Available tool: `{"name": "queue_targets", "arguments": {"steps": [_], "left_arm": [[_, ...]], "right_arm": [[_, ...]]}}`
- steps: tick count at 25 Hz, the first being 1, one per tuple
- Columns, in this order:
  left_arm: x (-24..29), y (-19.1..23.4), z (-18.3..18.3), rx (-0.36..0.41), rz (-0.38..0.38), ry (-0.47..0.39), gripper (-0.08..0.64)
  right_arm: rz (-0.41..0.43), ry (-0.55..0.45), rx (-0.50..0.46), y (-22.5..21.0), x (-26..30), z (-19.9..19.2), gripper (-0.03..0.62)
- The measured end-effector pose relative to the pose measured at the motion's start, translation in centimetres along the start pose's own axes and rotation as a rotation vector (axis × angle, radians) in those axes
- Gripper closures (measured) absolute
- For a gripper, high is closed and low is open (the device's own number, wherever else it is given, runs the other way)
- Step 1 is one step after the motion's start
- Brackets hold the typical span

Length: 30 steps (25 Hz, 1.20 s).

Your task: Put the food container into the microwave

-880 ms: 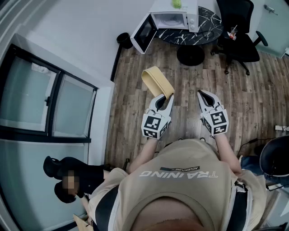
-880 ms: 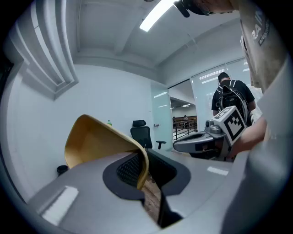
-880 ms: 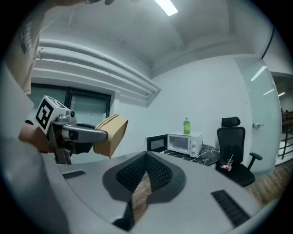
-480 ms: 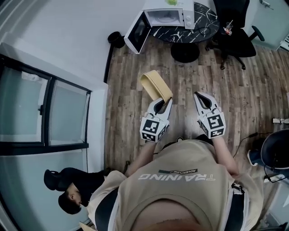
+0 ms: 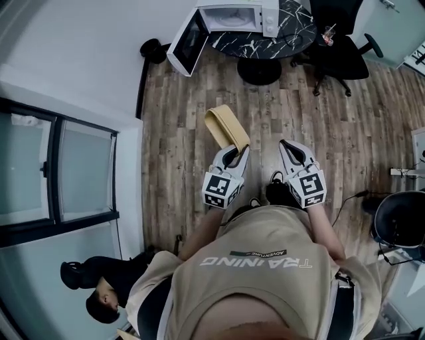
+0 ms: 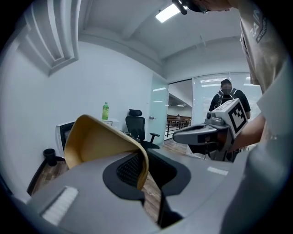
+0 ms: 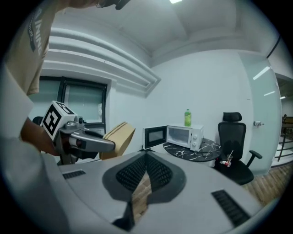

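A tan food container (image 5: 226, 126) hangs tilted over the wood floor, with my left gripper (image 5: 234, 151) shut on its near rim. In the left gripper view the container's wall (image 6: 98, 139) curves up from between the jaws of that gripper (image 6: 143, 172). My right gripper (image 5: 291, 147) is beside it, apart from the container, jaws shut on nothing; its own view shows the pads of this gripper (image 7: 146, 157) meeting. Ahead, the white microwave (image 5: 232, 16) stands on a black marble table (image 5: 285, 36) with its door (image 5: 187, 43) swung open. The open cavity faces me (image 7: 185, 135).
A green bottle (image 7: 187, 117) stands on the microwave. A black office chair (image 5: 339, 36) is right of the table, and a small black bin (image 5: 151, 48) sits by the wall. Windows (image 5: 60, 166) line the left wall. A person in black (image 5: 99, 292) is behind me on the left.
The microwave and table have slid left and toward the top edge of the head view as I walk. Both grippers sit slightly lower in frame; the left grip on the container is unchanged.
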<state>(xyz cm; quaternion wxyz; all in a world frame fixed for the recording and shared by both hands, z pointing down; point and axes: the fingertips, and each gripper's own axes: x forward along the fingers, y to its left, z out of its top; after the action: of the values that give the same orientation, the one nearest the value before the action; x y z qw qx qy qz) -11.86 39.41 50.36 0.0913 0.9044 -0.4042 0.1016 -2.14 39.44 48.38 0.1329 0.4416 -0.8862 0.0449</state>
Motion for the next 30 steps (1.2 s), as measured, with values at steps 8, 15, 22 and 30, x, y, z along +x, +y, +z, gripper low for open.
{"name": "queue_targets", "arguments": {"steps": [8, 15, 22, 30], "left_arm": [[4.7, 2.5, 2.0, 0.033, 0.068, 0.035, 0.520], [8.8, 5.3, 5.9, 0.063, 0.127, 0.042, 0.520], [13.2, 7.9, 6.9, 0.038, 0.131, 0.045, 0.520], [17.3, 12.7, 5.9, 0.045, 0.089, 0.106, 0.520]], "right_arm": [[0.081, -0.028, -0.001, -5.3, 5.7, 0.3, 0.581], [0.148, -0.106, 0.032, -11.1, 10.3, 3.5, 0.581], [0.159, -0.081, 0.082, -15.8, 13.8, 1.9, 0.581], [0.156, -0.022, 0.081, -18.1, 19.2, 0.8, 0.583]]}}
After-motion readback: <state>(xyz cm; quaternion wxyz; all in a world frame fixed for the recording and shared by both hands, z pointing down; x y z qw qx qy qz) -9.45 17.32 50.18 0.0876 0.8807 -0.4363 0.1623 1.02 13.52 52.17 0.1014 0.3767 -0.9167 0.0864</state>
